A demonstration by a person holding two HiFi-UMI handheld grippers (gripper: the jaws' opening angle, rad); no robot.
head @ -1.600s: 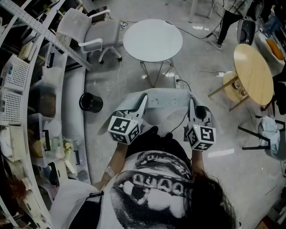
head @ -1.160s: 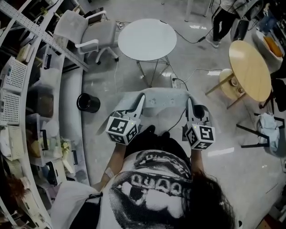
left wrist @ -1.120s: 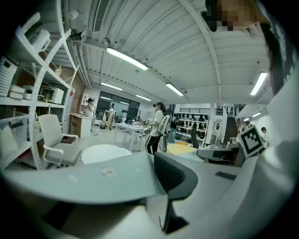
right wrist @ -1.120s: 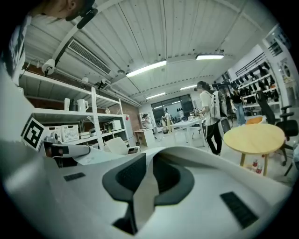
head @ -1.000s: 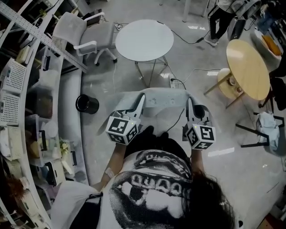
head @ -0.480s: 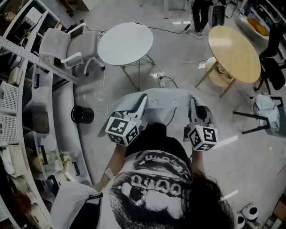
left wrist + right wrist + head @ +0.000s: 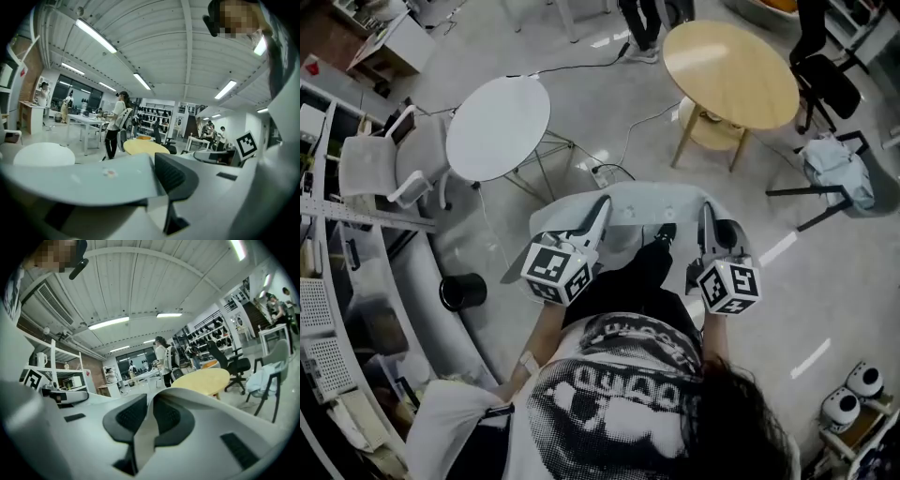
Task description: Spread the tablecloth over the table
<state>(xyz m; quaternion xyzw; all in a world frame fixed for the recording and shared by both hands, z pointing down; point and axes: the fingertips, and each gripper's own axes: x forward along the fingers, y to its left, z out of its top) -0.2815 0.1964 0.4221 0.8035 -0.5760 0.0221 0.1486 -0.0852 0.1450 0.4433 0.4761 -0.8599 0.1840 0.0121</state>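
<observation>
A pale grey tablecloth [image 7: 639,202] hangs stretched between my two grippers, held up in front of the person's body above the floor. My left gripper [image 7: 602,208] is shut on its left edge, and in the left gripper view the cloth [image 7: 89,180] lies pinched against the dark pad [image 7: 174,177]. My right gripper [image 7: 705,216] is shut on the right edge. In the right gripper view a fold of cloth [image 7: 143,437] runs between both pads. A white round table [image 7: 499,127] stands ahead to the left and a wooden round table [image 7: 731,73] ahead to the right.
A white office chair [image 7: 380,169] and curved shelving [image 7: 337,309] line the left side, with a black bin [image 7: 461,291] on the floor. A power strip with cables [image 7: 602,172] lies between the tables. A black chair draped with cloth [image 7: 832,164] stands at right. A person's legs [image 7: 642,23] show at the top.
The head view has swung round: the white table has slid left and the wooden table toward the top middle. Both grippers keep their hold on the cloth, at the same spread.
</observation>
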